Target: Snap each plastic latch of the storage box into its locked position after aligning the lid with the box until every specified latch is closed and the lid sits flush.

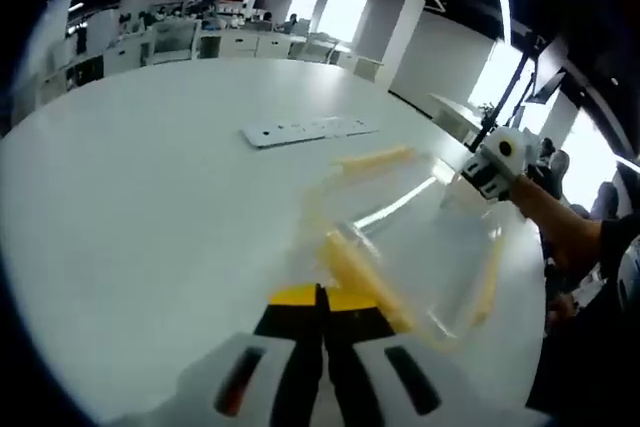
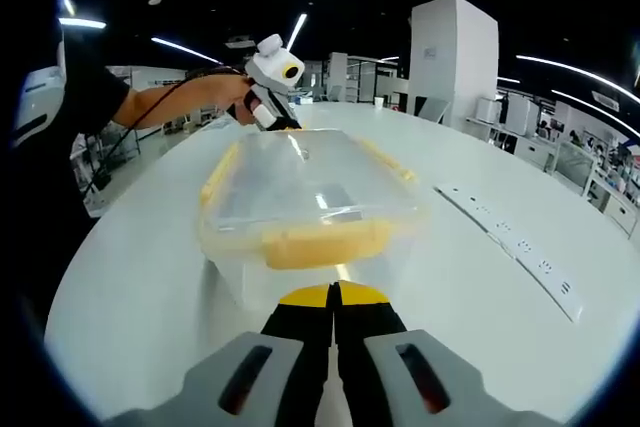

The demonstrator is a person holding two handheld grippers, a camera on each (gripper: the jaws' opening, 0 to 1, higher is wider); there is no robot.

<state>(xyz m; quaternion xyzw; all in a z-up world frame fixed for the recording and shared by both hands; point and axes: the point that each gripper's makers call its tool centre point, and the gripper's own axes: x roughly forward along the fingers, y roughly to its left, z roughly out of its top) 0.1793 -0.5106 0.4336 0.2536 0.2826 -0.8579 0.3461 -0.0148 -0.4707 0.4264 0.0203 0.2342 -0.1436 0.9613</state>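
In the right gripper view, the right gripper [image 2: 335,299] is nearest, its jaws pressed together with nothing between them. Its yellow tips sit just in front of the near latch [image 2: 322,239] on the short end of the box [image 2: 310,209]. The box is clear plastic with a clear lid [image 2: 300,179] and yellow latches. It stands on the white desk [image 2: 130,277]. At the far end of the box, the left gripper [image 2: 268,97] is close to the other short end.

In the left gripper view, the left gripper [image 1: 322,299] also has its jaws together, empty, right by a yellow latch [image 1: 352,265].

The box looks light and smooth, so it may slide on the desk when pushed. The walls may bend a little. The latches look stiff and should click. Pushing on both end latches at once would keep the box from sliding.

Farther back lies a white power strip [image 2: 512,239].
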